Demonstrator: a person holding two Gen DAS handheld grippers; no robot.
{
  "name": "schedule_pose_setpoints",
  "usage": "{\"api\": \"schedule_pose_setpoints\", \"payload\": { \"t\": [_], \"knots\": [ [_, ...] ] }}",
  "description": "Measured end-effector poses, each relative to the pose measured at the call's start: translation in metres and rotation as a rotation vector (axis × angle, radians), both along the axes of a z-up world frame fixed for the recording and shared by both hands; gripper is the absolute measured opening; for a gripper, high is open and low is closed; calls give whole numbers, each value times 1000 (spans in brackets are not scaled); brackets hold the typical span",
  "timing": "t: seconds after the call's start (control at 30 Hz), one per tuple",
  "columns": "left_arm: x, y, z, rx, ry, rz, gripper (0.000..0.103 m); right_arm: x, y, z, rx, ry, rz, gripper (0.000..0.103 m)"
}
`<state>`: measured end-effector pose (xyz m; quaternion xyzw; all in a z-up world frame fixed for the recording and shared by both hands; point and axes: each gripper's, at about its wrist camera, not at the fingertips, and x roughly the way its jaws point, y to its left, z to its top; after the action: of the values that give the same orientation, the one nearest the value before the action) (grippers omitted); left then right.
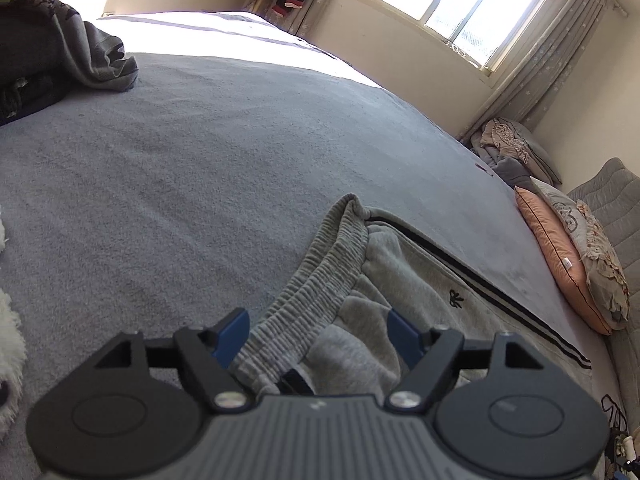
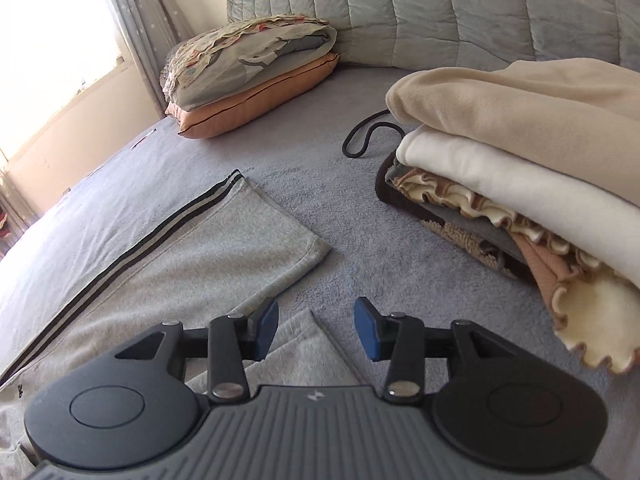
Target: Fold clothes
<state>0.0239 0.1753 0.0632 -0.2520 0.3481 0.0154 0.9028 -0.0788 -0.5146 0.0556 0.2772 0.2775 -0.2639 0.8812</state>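
Left wrist view, reading from the left edge toward the grey sweatpants [image 1: 400, 280] as landmark: a white fluffy item [image 1: 10, 332] sits at the frame's left margin, well apart from the sweatpants; a dark grey crumpled garment [image 1: 80, 52] lies far beyond them at upper left on the blue-grey bed cover [image 1: 200, 160]. The left gripper [image 1: 316, 336] stands with its blue pads [image 1: 232, 336] spread wide; the ribbed elastic waistband [image 1: 320, 272] of the sweatpants lies between the pads, which do not press on it. To the right of the sweatpants, along the bed's edge, an orange pillow [image 1: 560, 264] leans with a patterned pillow [image 1: 592, 248] against it; a window [image 1: 452, 0] is above and behind. Right wrist view, same landmark: the sweatpants [image 2: 180, 256] lie flat on the bed cover [image 2: 360, 240], a black-striped side seam [image 2: 132, 248] running along their left side and a hemmed leg end [image 2: 288, 232] pointing up and to the right. The right gripper [image 2: 316, 328] holds its pads [image 2: 266, 330] parted, with a fold of the grey fabric beneath them and nothing pinched. Beyond the sweatpants, stacked pillows [image 2: 248, 80] rest before a quilted headboard [image 2: 480, 8]. To the right of the sweatpants, apart from them, stands a pile of folded clothes [image 2: 520, 160], beige and cream on top, ruffled pieces below, with a black cord loop [image 2: 364, 136] just beside its far left corner.
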Motion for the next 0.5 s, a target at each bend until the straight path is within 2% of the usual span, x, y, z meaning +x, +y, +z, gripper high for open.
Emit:
{"api": "schedule_pose_setpoints", "payload": {
  "t": [0.13,0.27,0.33,0.43,0.47,0.5],
  "knots": [
    [-12,5,-7,-29,52,-8,83,-51,38,-7,30,-47,-6,46],
    [-12,-3,-17,-4,94,-21,89,-91,76,-7,14,-87,9,47],
    [-7,-9,-30,-41,118,-43,89,-110,87,-6,-1,-96,-3,49],
    [0,-19,-50,-107,155,-77,88,-137,83,3,2,-125,-83,55],
    [2,-23,-53,-106,146,-96,88,-143,78,7,-26,-112,-104,56],
    [4,-27,-55,-99,132,-117,88,-144,70,4,-9,-70,-119,57]
  ]
}}
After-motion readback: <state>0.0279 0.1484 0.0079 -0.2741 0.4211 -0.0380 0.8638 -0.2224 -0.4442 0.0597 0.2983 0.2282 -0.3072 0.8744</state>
